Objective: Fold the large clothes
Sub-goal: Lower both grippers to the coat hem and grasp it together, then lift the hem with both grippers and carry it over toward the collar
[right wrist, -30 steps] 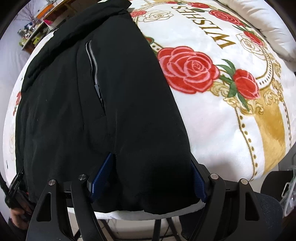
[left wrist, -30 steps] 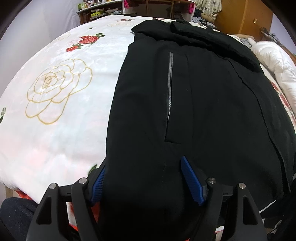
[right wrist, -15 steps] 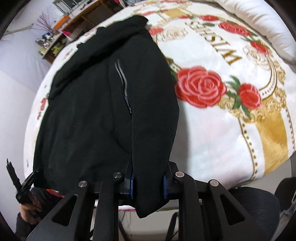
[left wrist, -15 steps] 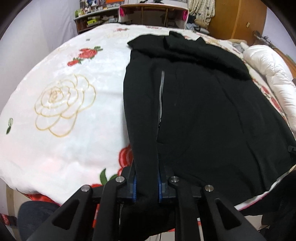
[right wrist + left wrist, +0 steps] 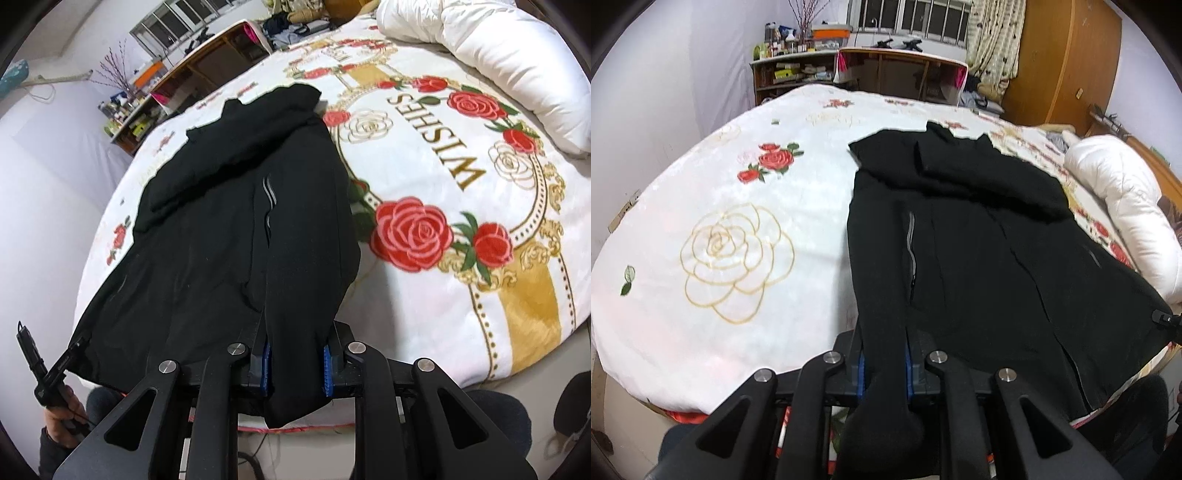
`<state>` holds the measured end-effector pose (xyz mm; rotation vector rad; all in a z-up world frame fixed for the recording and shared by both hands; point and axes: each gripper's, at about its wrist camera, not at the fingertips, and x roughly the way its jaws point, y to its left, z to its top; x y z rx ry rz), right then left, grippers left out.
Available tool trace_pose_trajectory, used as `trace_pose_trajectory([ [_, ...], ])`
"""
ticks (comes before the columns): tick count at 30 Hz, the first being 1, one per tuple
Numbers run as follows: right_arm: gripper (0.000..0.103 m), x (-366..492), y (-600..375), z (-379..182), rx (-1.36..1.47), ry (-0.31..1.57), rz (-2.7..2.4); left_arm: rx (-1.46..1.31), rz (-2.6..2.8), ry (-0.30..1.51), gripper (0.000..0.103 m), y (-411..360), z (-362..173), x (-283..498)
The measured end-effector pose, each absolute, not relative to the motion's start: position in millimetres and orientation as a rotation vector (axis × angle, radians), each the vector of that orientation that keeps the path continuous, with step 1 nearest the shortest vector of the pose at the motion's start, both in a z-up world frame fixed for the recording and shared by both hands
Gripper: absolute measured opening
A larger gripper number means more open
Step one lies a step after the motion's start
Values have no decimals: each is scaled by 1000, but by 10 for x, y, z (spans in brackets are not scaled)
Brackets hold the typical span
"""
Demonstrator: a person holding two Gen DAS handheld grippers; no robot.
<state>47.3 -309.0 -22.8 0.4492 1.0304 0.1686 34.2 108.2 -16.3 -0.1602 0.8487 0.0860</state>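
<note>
Left gripper (image 5: 884, 363), right gripper (image 5: 295, 363): both clamped on black jacket (image 5: 979, 258) hem.

Left hand-held gripper (image 5: 884, 373) clamped on hem of black jacket (image 5: 967, 258), jacket spread over rose-print bedspread (image 5: 720, 258), grey pocket zipper (image 5: 911, 254) near jacket's left edge, white duvet (image 5: 1123, 206) at right, wooden wardrobe (image 5: 1063, 59) behind
</note>
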Motion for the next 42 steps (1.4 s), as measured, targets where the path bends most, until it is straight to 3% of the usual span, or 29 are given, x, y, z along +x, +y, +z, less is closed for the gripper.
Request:
trace_pose_trajectory([
  [18, 20, 1087, -3053, 549, 452, 853, 215, -296, 54, 684, 15, 1376, 512, 883],
  [32, 20, 2148, -2949, 888, 453, 776, 212, -300, 69, 585, 14, 1483, 888, 1960],
  [42, 20, 3069, -2756, 865, 408, 804, 189, -277, 90, 611, 14, 1533, 835, 2855],
])
